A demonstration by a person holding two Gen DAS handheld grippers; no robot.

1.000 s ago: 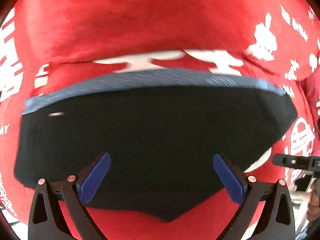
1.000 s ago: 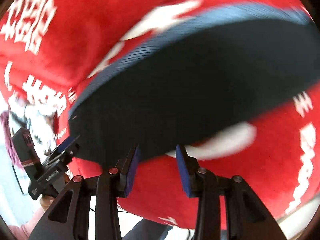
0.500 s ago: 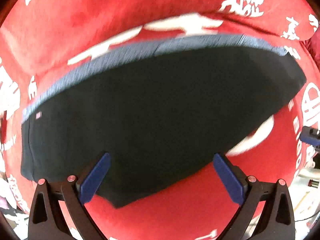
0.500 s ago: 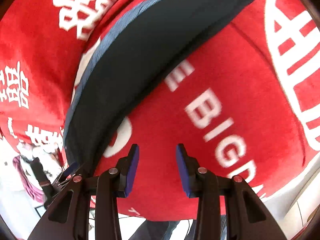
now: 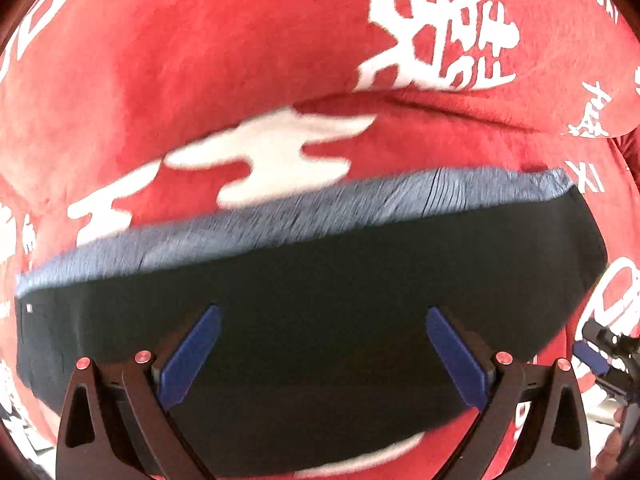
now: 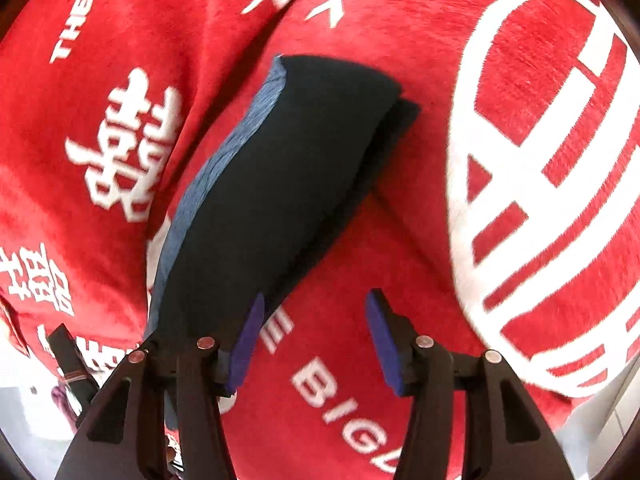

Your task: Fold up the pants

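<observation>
Dark navy folded pants [image 6: 280,184] with a blue ribbed waistband [image 5: 320,212] lie flat on the red plush printed blanket [image 5: 200,60]. Left tongs [image 5: 320,352] spread wide above them, right tongs [image 6: 316,336] spread beside, both empty. Fold looks finished.

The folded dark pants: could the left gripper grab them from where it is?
Probably yes. The left gripper is open right over the pants, with nothing between them on the red blanket.
</observation>
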